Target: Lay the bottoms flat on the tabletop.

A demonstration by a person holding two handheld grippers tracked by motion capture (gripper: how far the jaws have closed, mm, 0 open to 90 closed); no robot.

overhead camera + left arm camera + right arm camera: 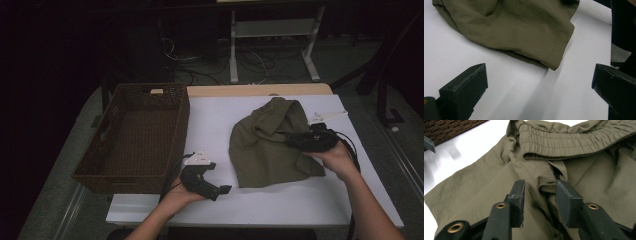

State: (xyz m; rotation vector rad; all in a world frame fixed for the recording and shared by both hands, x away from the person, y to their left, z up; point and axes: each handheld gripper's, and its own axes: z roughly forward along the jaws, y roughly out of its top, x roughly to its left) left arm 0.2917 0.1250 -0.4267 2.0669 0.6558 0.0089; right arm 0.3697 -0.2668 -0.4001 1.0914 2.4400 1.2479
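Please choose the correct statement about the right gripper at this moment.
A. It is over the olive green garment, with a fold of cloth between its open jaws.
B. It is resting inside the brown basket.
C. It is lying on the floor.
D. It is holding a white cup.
A: in the right gripper view the right gripper sits on the olive green garment, its jaws parted around a raised fold near the waistband.

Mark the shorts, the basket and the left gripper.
shorts point(260, 145), high view, middle of the fabric
basket point(183, 117), high view, right wall
left gripper point(223, 190), high view, between its fingertips
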